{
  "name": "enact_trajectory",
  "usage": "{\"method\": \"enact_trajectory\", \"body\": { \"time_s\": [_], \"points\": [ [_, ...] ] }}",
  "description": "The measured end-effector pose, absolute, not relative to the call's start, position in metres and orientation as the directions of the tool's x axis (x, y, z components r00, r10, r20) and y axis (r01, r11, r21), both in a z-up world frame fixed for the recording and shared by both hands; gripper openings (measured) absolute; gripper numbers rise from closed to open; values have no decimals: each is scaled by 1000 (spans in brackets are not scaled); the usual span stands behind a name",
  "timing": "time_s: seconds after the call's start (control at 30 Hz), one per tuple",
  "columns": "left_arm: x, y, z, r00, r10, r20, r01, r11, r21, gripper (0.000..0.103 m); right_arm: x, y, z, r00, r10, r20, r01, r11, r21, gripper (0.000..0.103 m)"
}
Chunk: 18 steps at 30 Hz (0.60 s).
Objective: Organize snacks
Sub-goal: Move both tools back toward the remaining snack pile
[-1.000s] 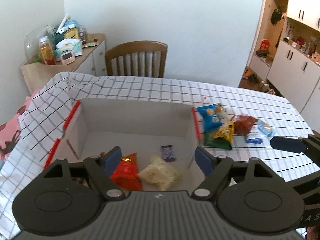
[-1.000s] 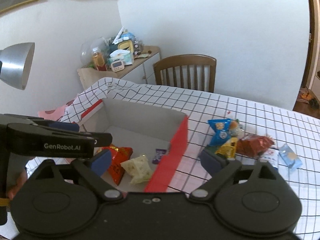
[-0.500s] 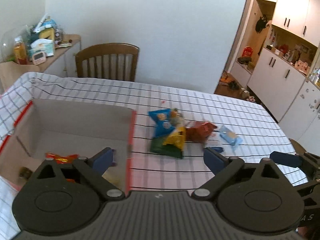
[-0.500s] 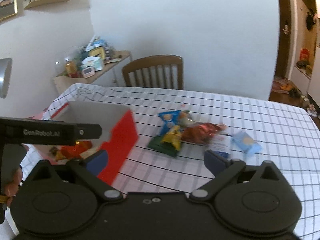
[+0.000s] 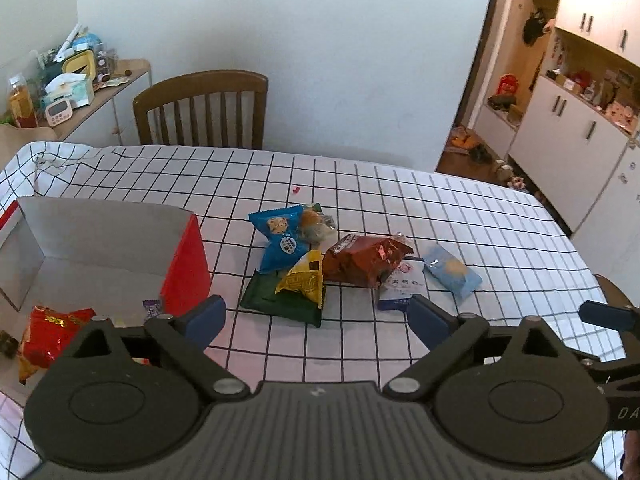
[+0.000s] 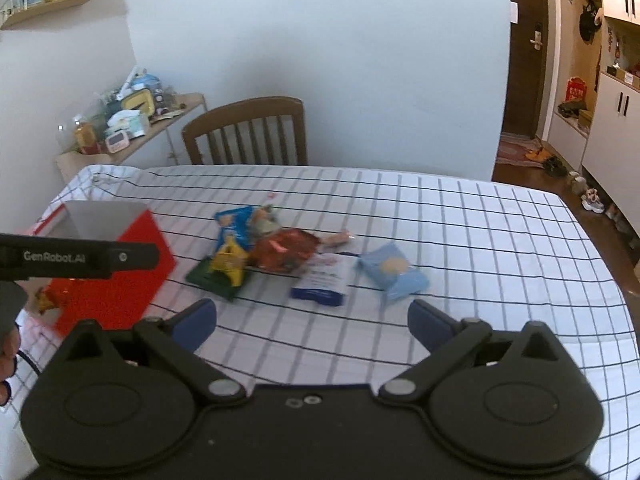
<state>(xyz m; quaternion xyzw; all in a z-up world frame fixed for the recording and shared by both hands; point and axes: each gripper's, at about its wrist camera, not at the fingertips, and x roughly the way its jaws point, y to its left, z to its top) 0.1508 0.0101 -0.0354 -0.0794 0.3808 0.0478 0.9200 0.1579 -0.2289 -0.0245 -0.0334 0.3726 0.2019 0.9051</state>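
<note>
Both my left claw (image 5: 316,320) and right claw (image 6: 312,322) are spread wide, pinching nothing, above the checked bench (image 5: 480,220) near the snack packets (image 5: 316,264) beside the red box (image 5: 186,268).

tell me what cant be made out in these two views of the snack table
- Box contents: in the left wrist view the left gripper body covers the near part; in the right wrist view the red wall hides nearly all.
- Green packet: mostly under the yellow packet, label unseen.
- White pouch: print blurred in the right wrist view.
- Red speck: too small to identify.
</note>
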Motion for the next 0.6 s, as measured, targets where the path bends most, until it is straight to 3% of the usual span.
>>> {"method": "enact_trajectory", "body": {
  "time_s": [0.6],
  "points": [
    [226,-4,-80,621,166,-766,-253,967,4,98,259,-260,-82,584,285,-760,-357,931,75,99]
  ]
}}
